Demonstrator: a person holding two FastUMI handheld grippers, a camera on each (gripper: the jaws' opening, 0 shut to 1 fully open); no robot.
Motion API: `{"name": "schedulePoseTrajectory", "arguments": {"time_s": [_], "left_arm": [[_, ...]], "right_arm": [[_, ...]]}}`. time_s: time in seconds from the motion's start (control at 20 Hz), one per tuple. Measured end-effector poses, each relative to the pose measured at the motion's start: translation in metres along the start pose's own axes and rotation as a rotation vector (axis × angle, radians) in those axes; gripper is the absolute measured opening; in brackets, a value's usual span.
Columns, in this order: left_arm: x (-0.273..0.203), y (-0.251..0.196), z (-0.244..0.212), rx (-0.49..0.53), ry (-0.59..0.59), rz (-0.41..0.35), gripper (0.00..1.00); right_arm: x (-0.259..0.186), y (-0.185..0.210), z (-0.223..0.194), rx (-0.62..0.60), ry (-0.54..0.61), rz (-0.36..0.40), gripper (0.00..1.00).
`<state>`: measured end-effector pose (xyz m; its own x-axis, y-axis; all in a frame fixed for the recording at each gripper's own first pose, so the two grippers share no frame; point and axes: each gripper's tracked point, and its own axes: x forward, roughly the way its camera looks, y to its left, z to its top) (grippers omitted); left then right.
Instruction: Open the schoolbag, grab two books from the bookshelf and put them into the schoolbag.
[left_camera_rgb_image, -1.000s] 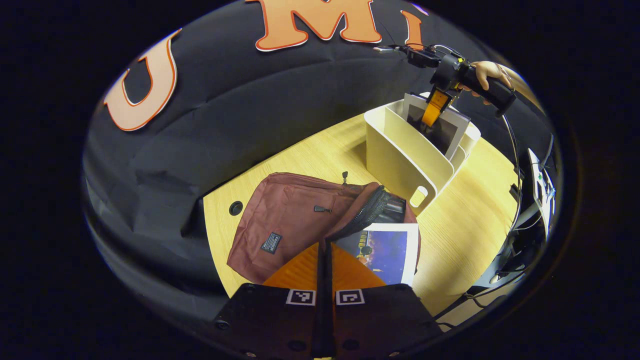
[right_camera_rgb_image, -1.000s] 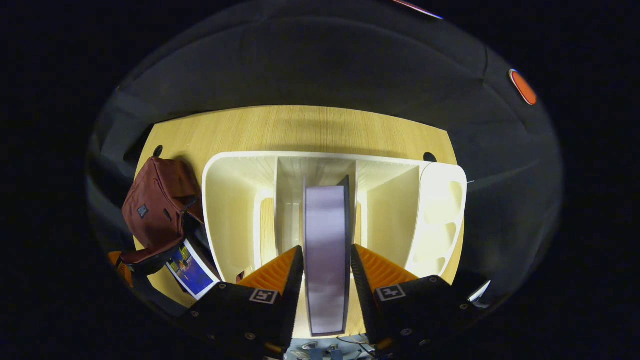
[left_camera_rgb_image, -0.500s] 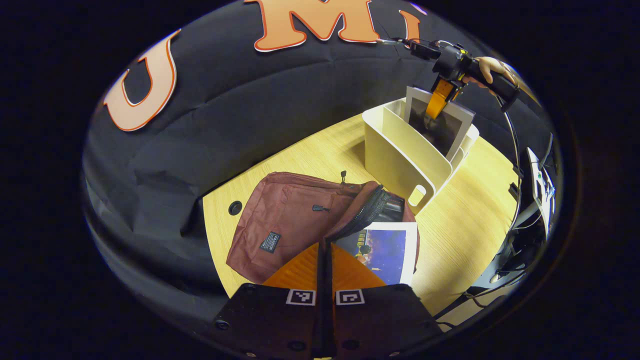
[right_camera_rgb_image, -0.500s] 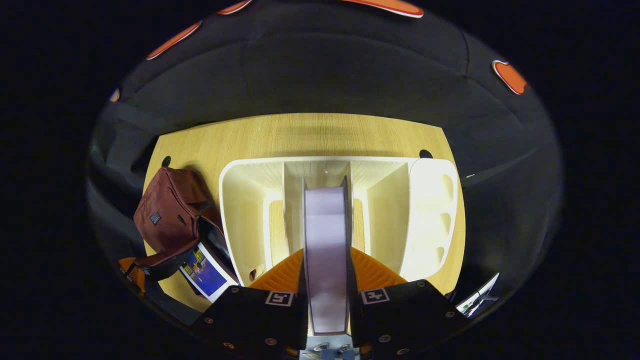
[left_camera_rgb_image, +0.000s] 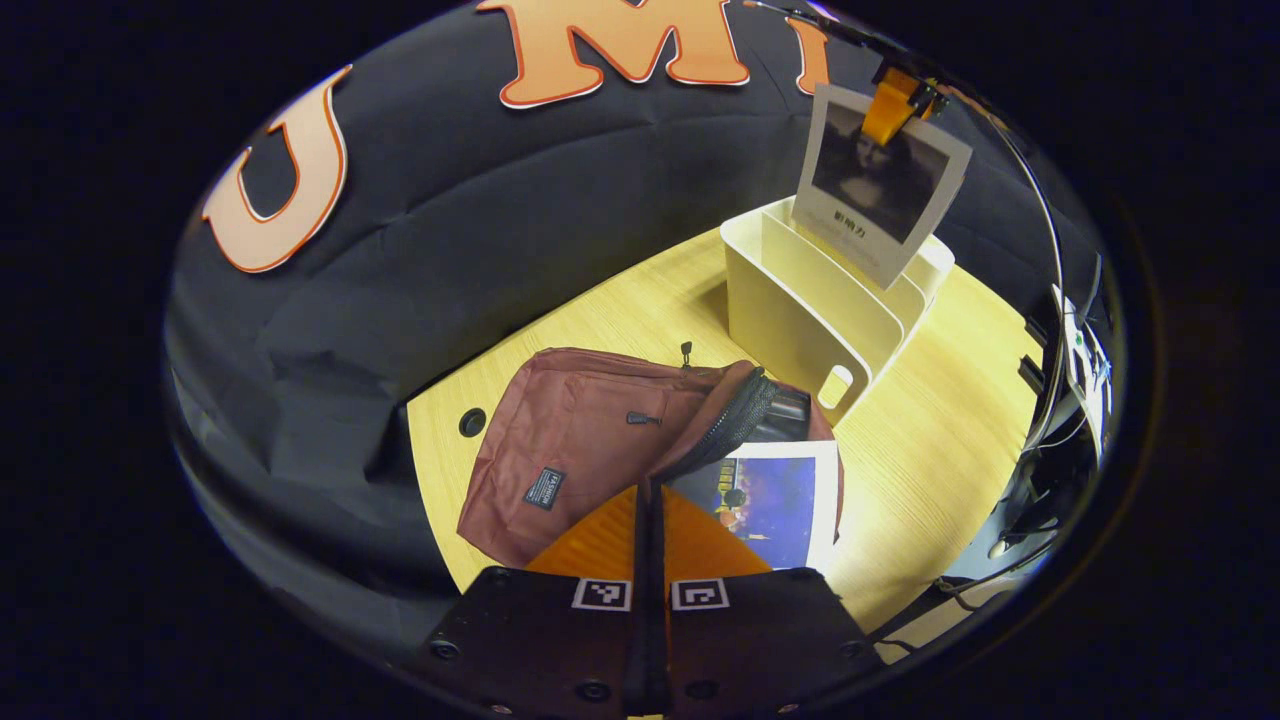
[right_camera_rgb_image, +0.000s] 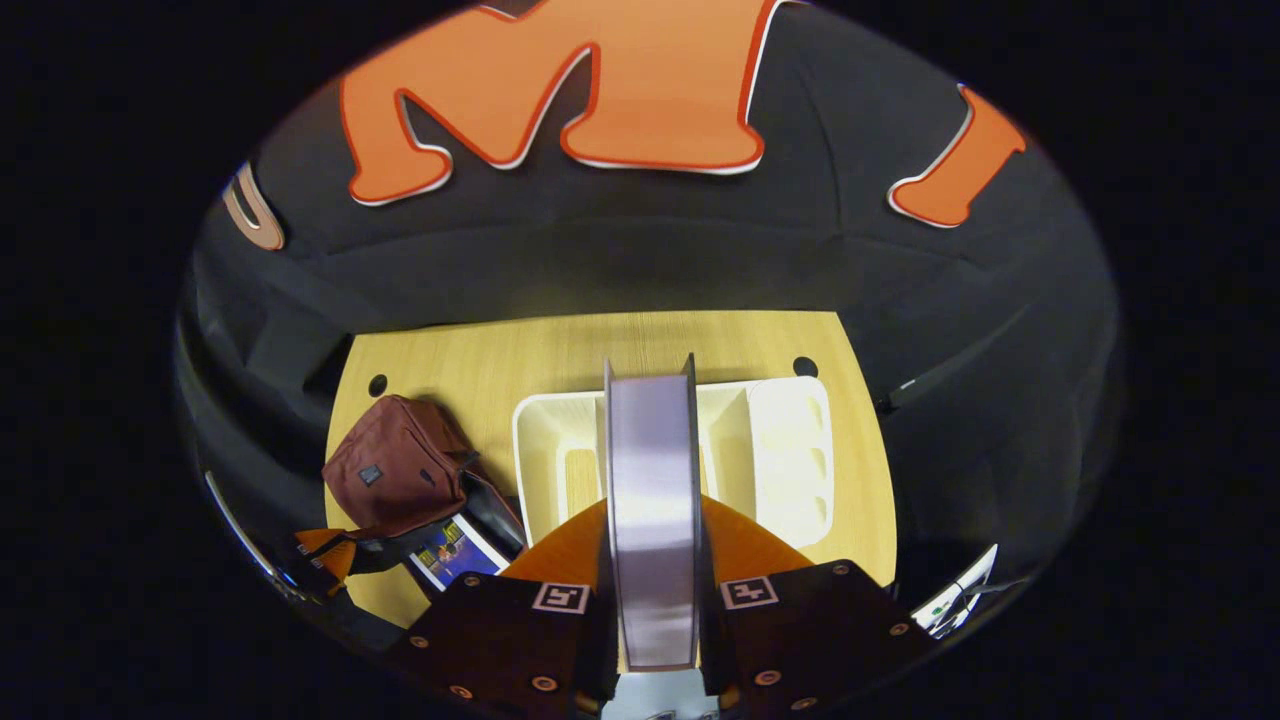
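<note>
The maroon schoolbag (left_camera_rgb_image: 575, 430) lies unzipped on the wooden table (left_camera_rgb_image: 930, 450). A blue-covered book (left_camera_rgb_image: 775, 500) sticks halfway out of its mouth. At the bottom of the left gripper view, my left gripper (left_camera_rgb_image: 648, 492) is shut on the edge of the bag's flap. My right gripper (right_camera_rgb_image: 652, 540) is shut on a second book (right_camera_rgb_image: 650, 470), seen edge-on and held above the white bookshelf (right_camera_rgb_image: 780, 450). In the left gripper view that book (left_camera_rgb_image: 880, 180) shows a portrait cover and hangs from the right gripper (left_camera_rgb_image: 890, 95), its lower corner still near the bookshelf (left_camera_rgb_image: 800, 300).
The bag (right_camera_rgb_image: 395, 470) lies left of the shelf, with the blue book (right_camera_rgb_image: 455, 555) at its mouth. Cables and equipment (left_camera_rgb_image: 1075, 370) crowd the table's right edge. Round cable holes (right_camera_rgb_image: 804, 366) sit near the back of the table (right_camera_rgb_image: 600, 350).
The right gripper closed on the portrait book and raised it out of the shelf's middle slot. The left gripper stayed put on the bag.
</note>
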<state>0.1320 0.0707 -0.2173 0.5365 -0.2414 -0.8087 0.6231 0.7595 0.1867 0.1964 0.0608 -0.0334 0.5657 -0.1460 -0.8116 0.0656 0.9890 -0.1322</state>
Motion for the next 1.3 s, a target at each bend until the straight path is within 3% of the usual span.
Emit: {"name": "schedulePoseTrajectory", "arguments": {"time_s": [0.25, 0.5, 0.95, 1.3], "left_arm": [[0.002, 0.003, 0.001, 0.016, -0.001, -0.004, 0.01], [0.004, 0.004, 0.002, 0.026, -0.002, -0.008, 0.01], [-0.004, -0.011, 0.007, 0.030, -0.005, -0.023, 0.01], [-0.018, -0.022, 0.017, 0.067, -0.023, -0.009, 0.01]], "right_arm": [[-0.062, 0.012, -0.024, 0.073, -0.107, 0.065, 0.33], [-0.095, 0.041, -0.078, 0.231, -0.159, 0.227, 0.33], [-0.018, 0.105, -0.196, 0.619, -0.061, 0.515, 0.32], [0.059, 0.163, -0.241, 0.877, -0.017, 0.660, 0.32]]}}
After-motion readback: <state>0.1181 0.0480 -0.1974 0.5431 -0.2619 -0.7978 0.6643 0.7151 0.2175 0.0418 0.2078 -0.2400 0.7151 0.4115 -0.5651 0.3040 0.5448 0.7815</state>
